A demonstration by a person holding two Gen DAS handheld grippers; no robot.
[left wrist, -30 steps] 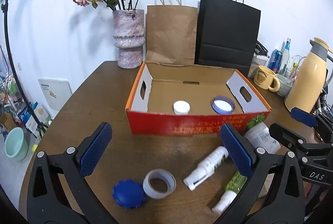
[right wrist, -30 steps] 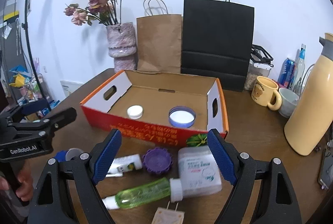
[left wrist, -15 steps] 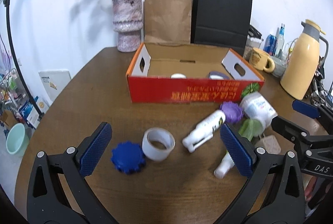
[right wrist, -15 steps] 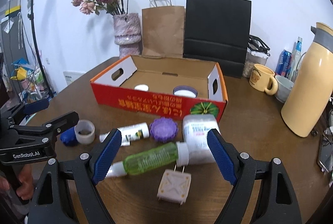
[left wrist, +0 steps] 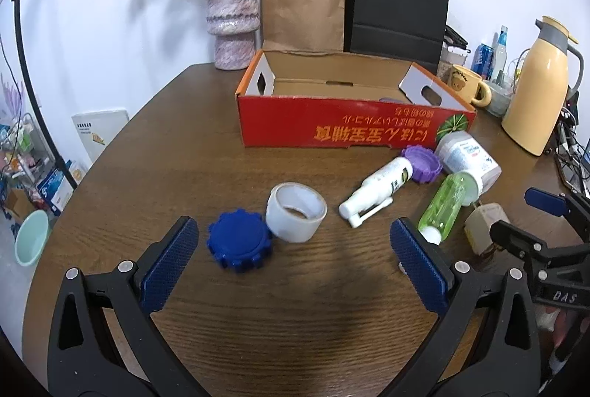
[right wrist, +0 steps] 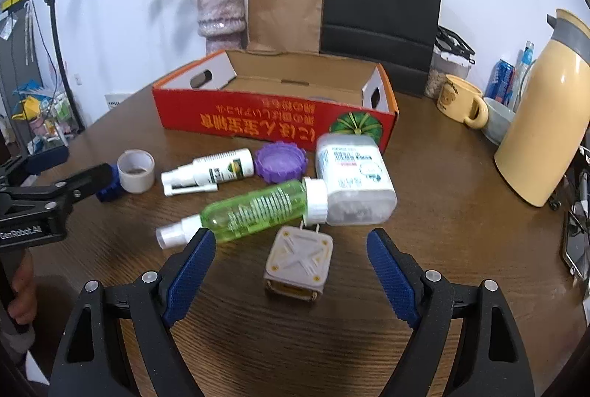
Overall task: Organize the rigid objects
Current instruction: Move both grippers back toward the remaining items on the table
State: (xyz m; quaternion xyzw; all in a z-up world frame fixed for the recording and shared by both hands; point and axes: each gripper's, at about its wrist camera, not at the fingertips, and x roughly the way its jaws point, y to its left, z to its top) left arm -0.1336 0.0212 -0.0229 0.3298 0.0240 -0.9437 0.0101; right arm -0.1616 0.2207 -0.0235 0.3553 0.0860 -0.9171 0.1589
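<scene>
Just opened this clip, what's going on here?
A person holds a gripper in each hand over a wooden table, sorting small items into a red cardboard box. The left gripper is open and empty, near a blue lid and a tape roll. The right gripper is also open, with a beige plug adapter between its fingers, not gripped. A green spray bottle, white spray bottle, purple lid and white jar lie outside the box.
</scene>
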